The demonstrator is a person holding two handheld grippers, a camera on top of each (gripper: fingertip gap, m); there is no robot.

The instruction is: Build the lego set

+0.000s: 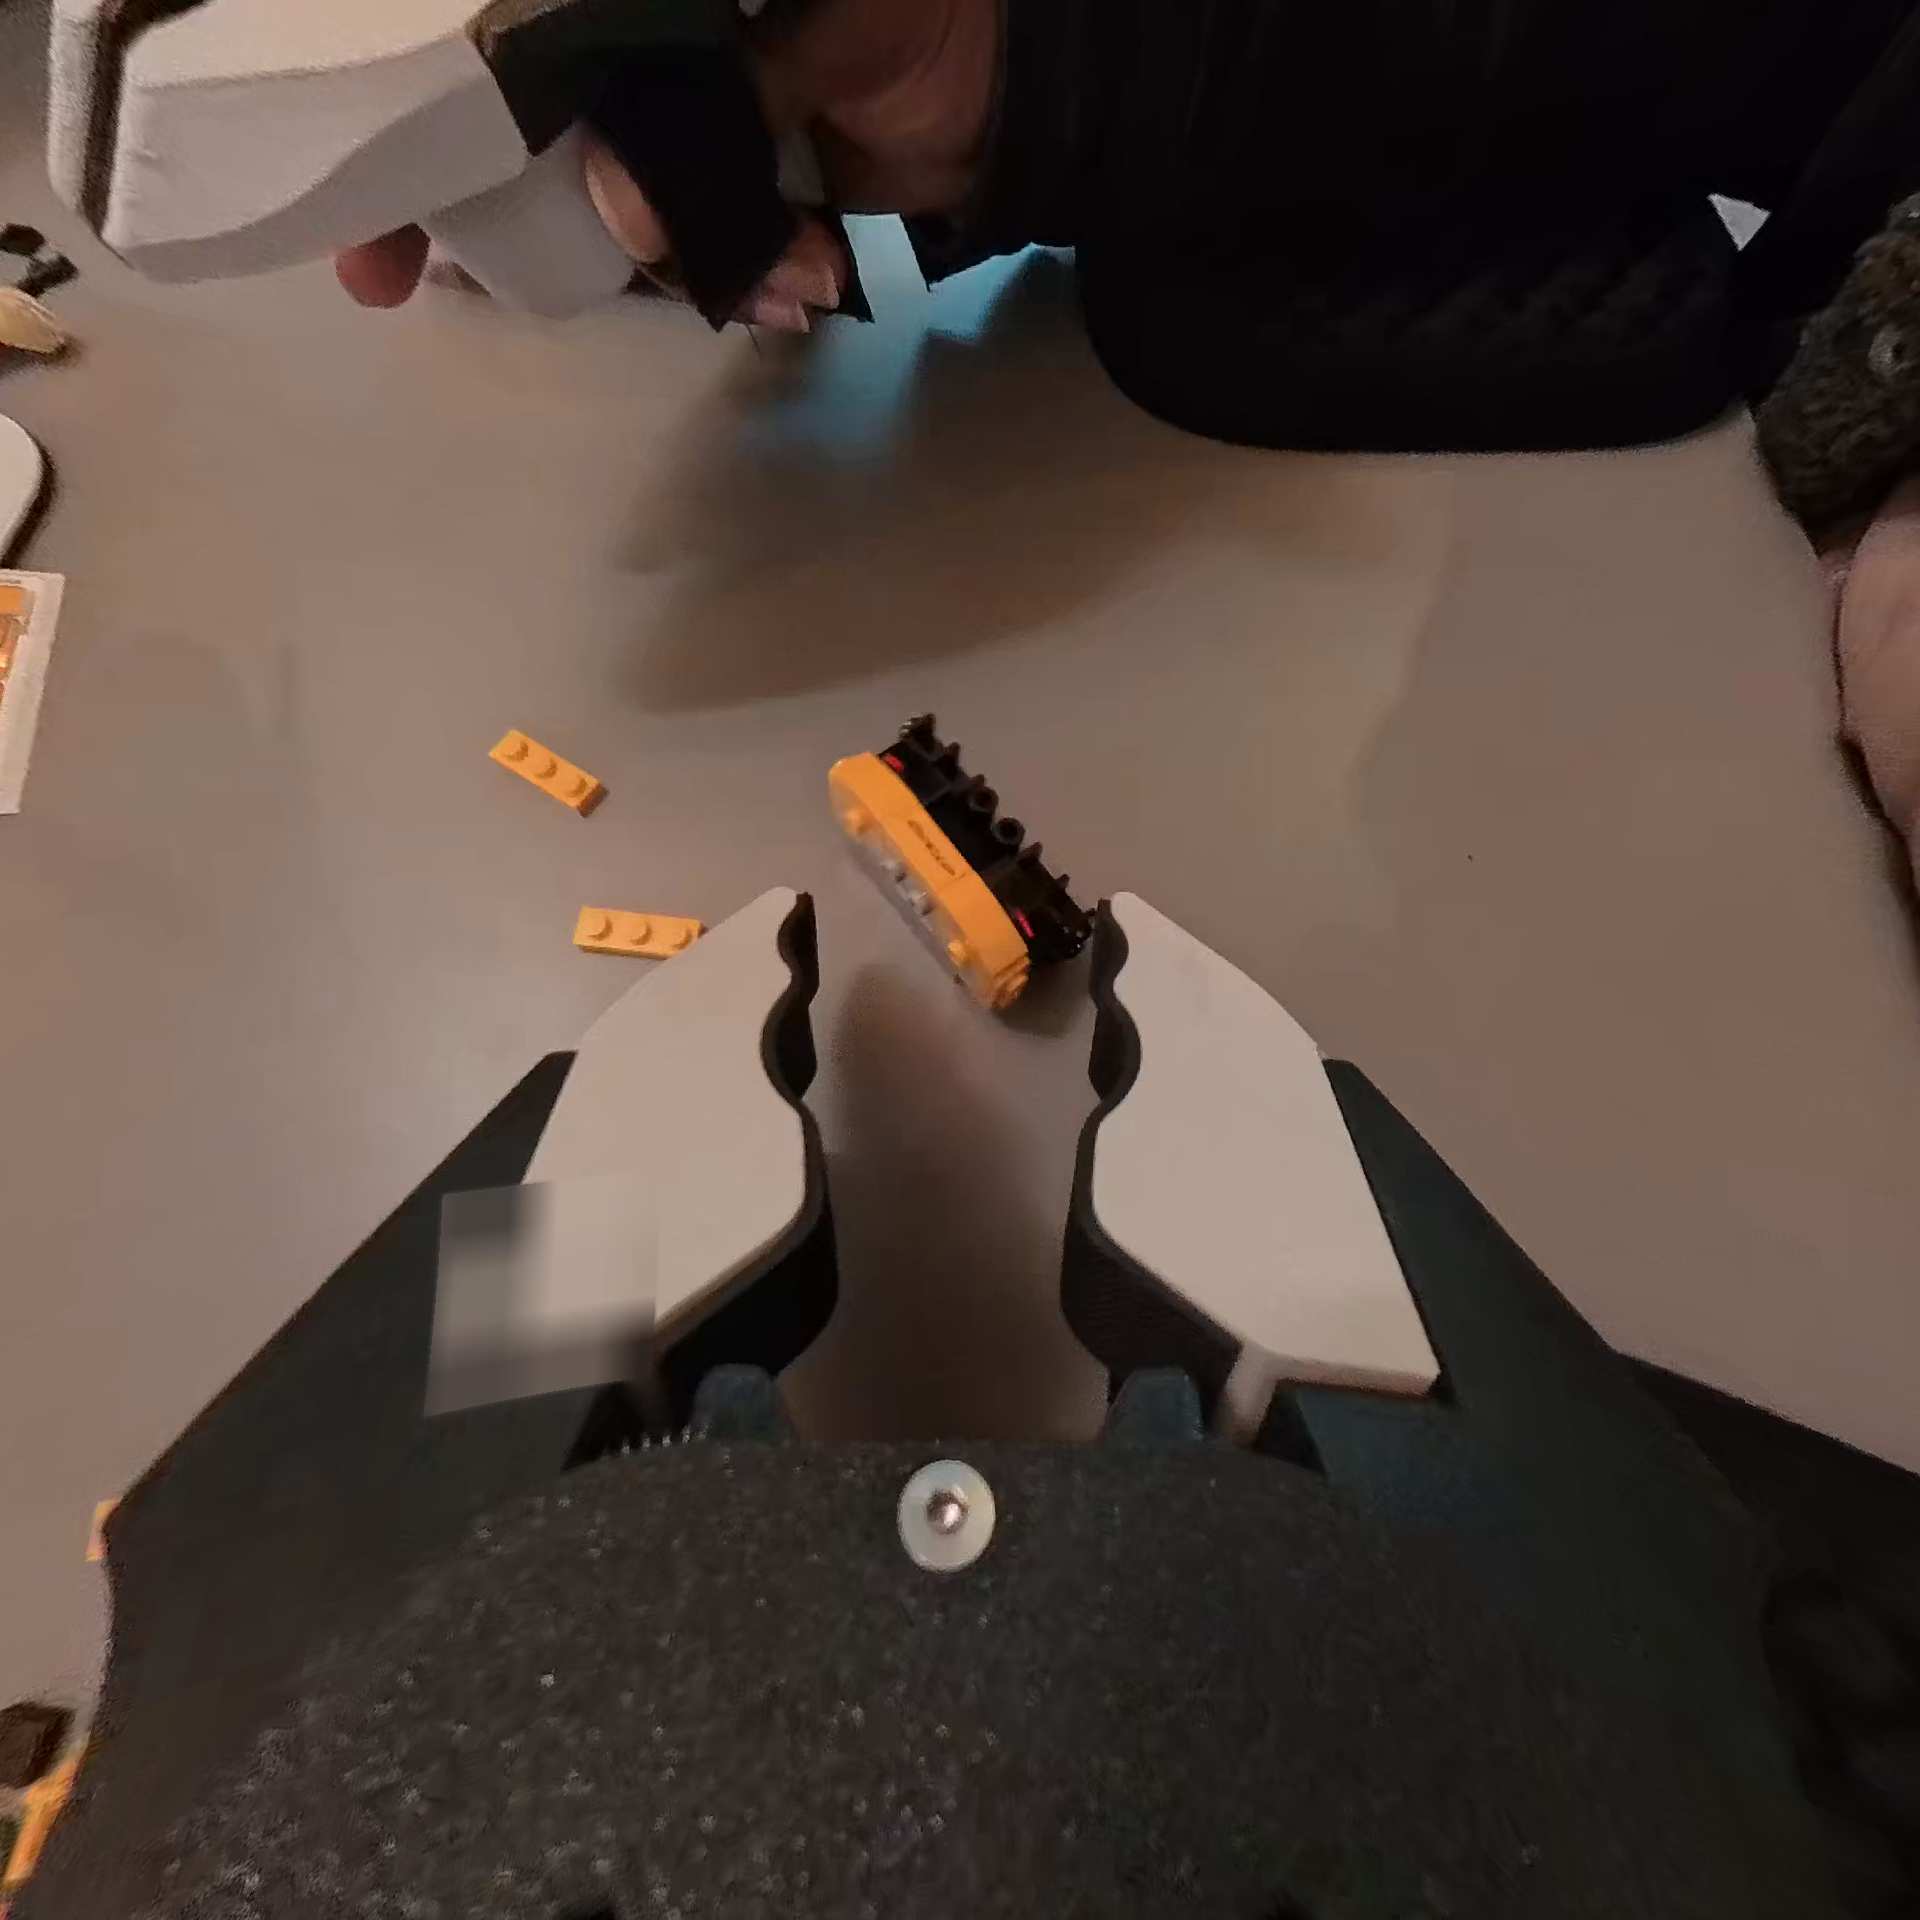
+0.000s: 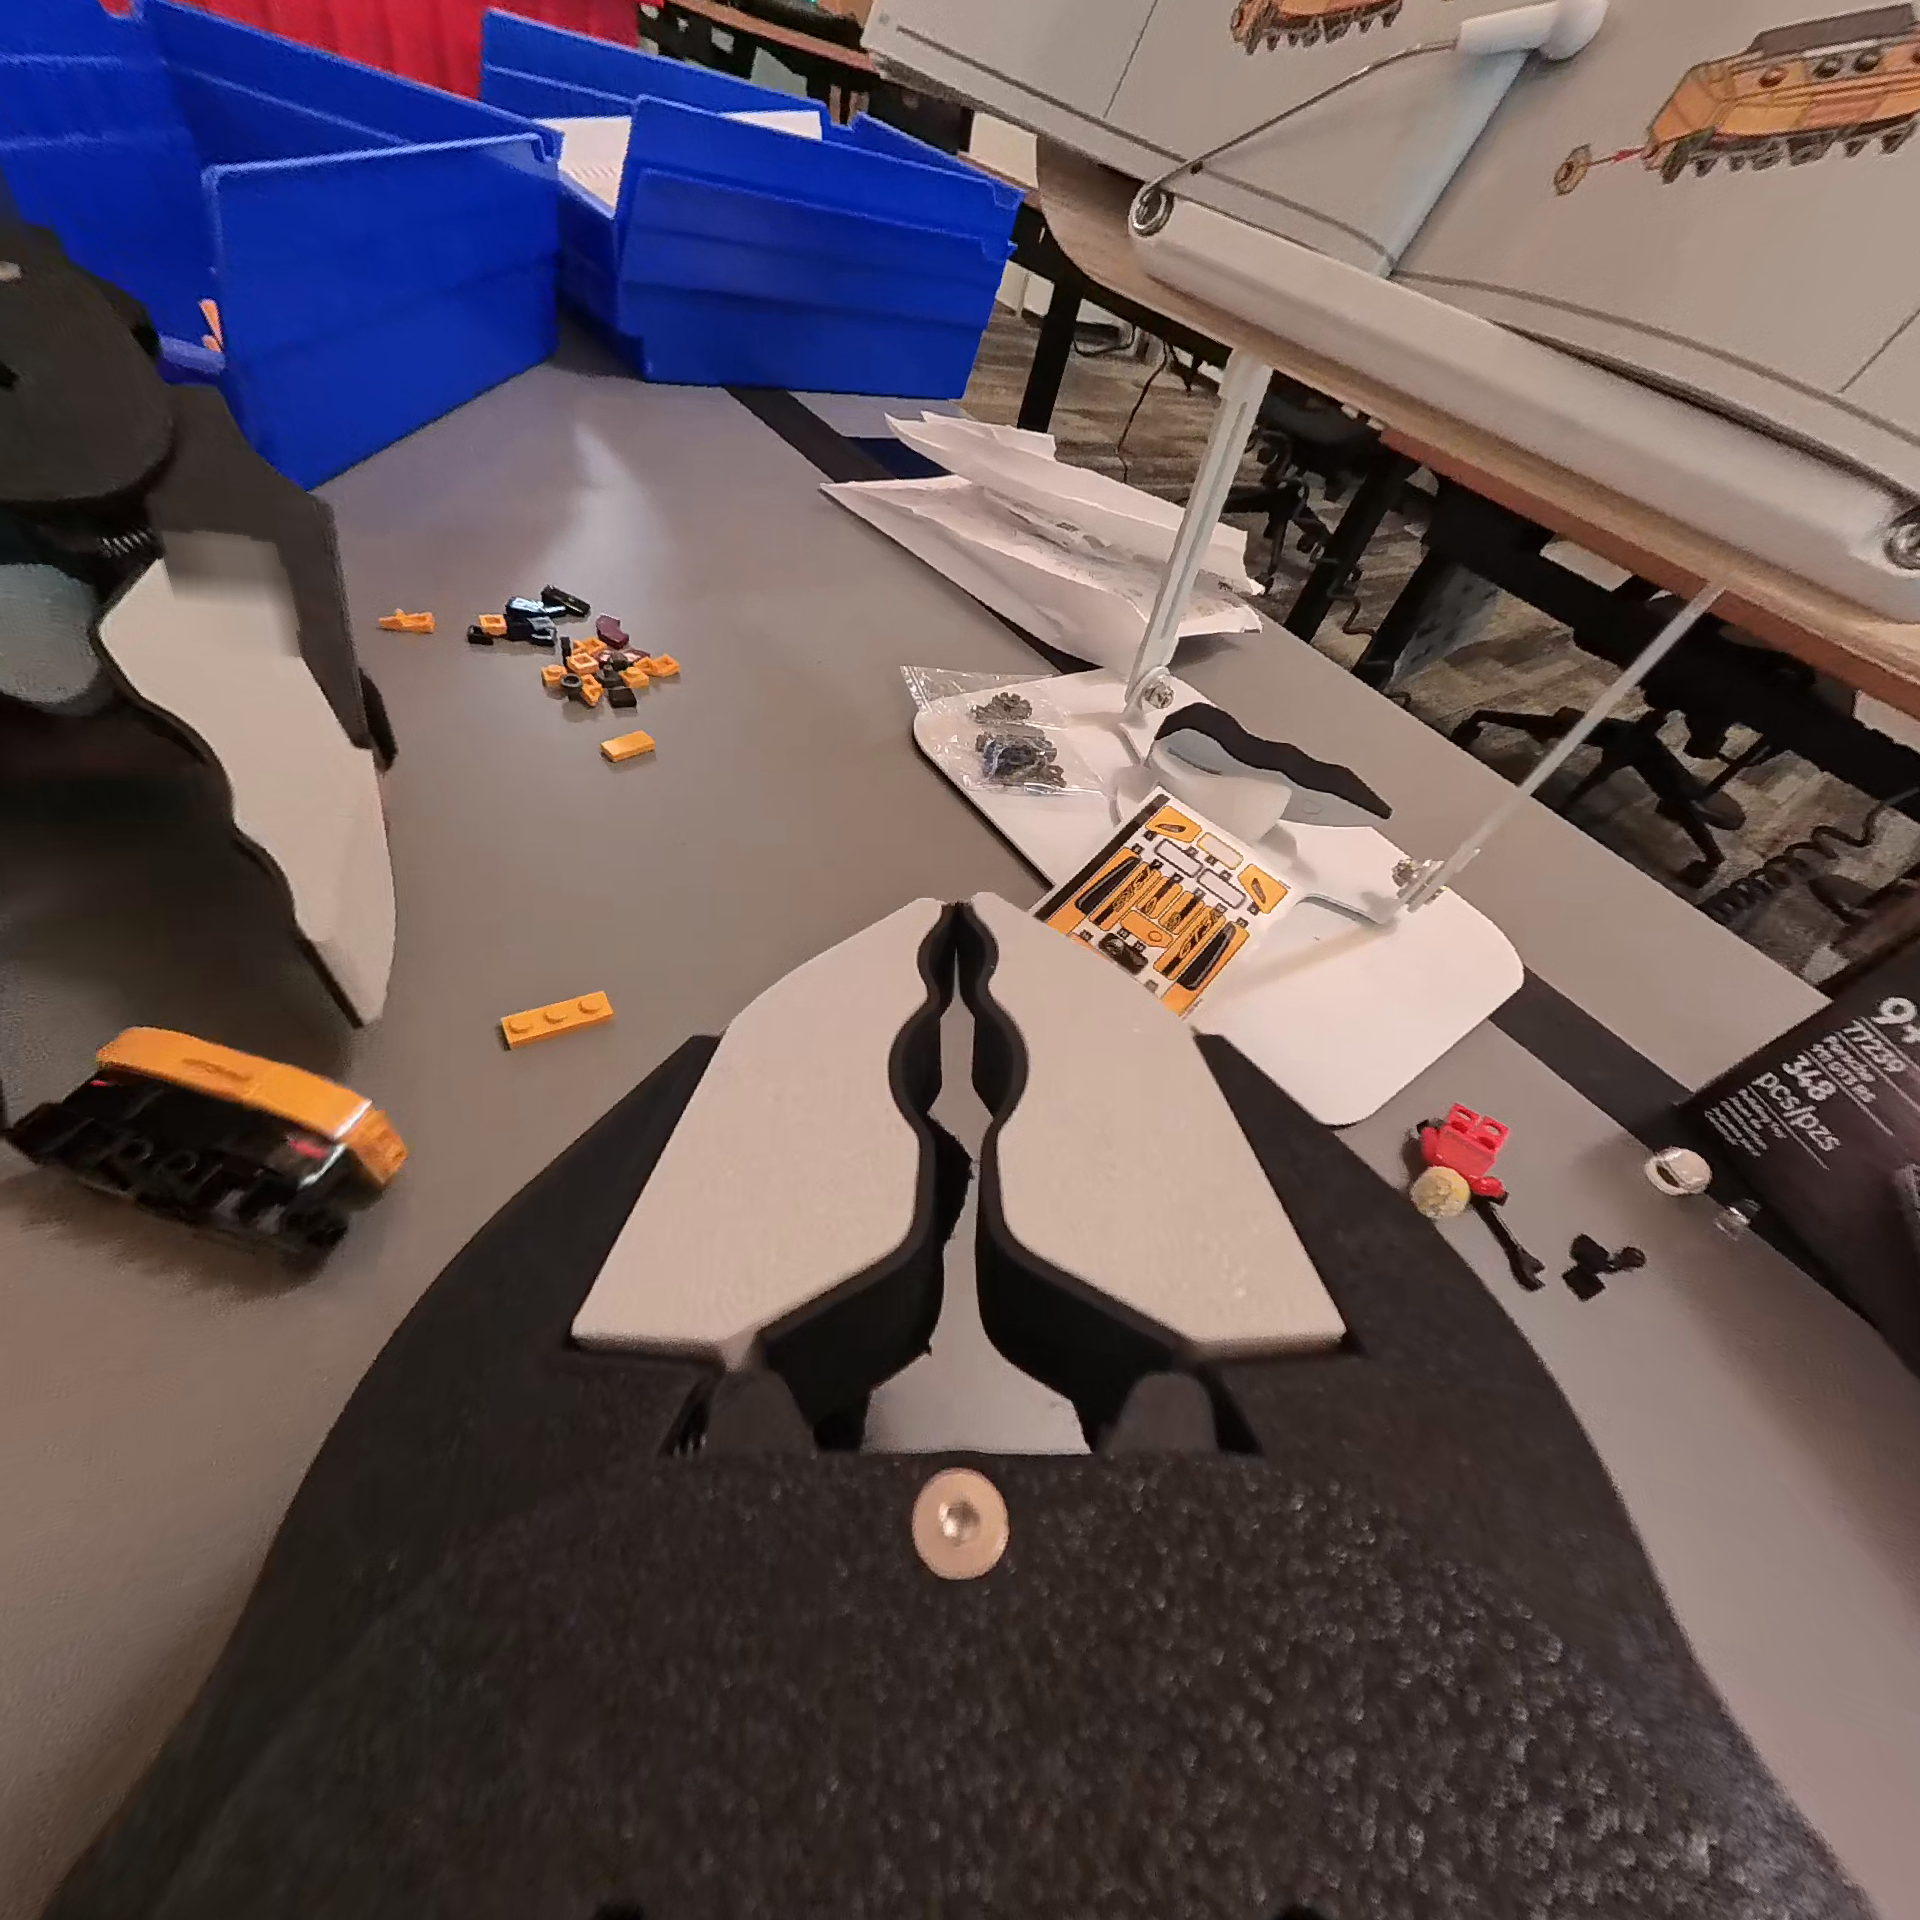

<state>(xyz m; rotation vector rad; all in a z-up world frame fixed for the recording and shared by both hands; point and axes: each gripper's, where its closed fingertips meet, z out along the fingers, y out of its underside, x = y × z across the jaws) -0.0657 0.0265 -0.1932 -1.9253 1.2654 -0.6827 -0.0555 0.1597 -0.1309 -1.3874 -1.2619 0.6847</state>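
- The grey table [image 2: 644, 499] is bare between the grippers; its far edge runs just behind the white stand base [image 2: 1382, 1008].
- Blue bins [image 2: 416, 270] wall off the table's back left corner.
- The left gripper [image 1: 951, 914] hovers low with its jaws spread wide and empty, bare tabletop between them.
- The right gripper [image 2: 958, 912] has its tips pressed together, holding nothing visible.
- The part-built orange-and-black lego model [image 1: 951, 862] lies tipped on its side just ahead of the left gripper's fingertips, not touching them.
- Two orange plates [image 1: 548, 771] [image 1: 636, 930] lie left of the model, apart.
- A small pile of loose pieces [image 2: 587, 649] sits farther back.
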